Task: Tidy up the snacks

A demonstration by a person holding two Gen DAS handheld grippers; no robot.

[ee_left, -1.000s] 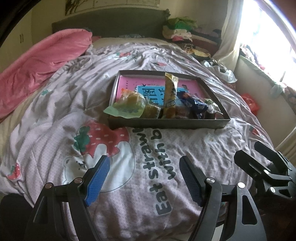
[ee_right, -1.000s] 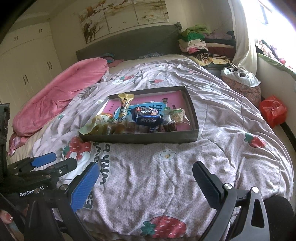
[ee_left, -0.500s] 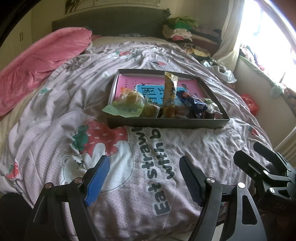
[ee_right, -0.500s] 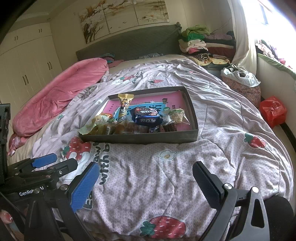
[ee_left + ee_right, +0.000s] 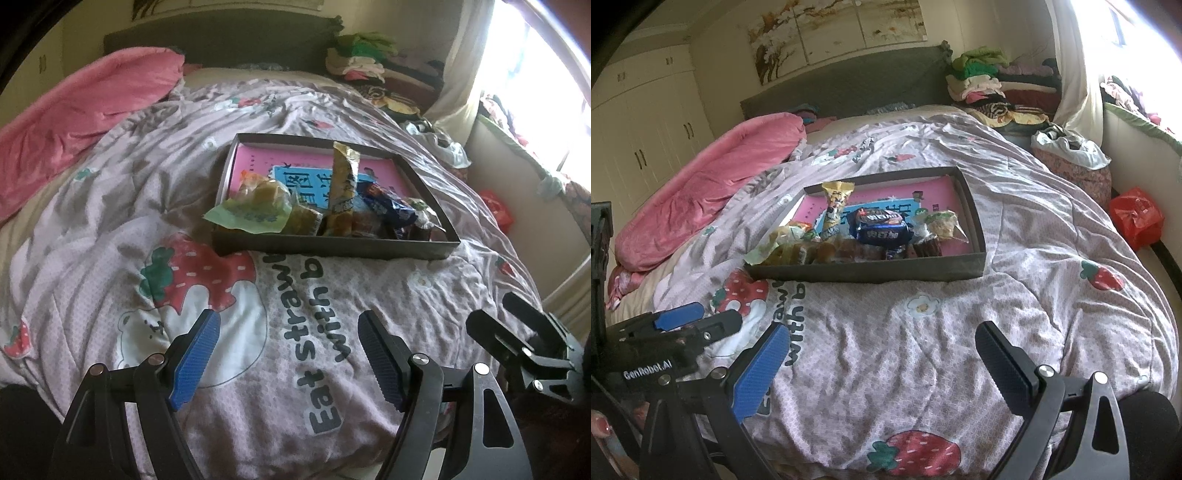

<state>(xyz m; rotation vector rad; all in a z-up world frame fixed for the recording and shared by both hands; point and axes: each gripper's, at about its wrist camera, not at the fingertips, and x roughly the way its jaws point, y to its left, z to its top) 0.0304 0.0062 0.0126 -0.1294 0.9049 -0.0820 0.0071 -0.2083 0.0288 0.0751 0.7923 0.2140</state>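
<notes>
Snacks [image 5: 857, 236] lie heaped along the near wall of a dark shallow tray [image 5: 871, 271], centred on the strawberry-print quilt [image 5: 886, 350] of the bed – a yellow packet [image 5: 345, 184] stands upright among them. Left gripper [image 5: 286, 354] and right gripper [image 5: 882, 354]: jaws wide, nothing between them, both above the near quilt edge, well apart from the tray – a pink blanket [image 5: 701, 184] lies far left
</notes>
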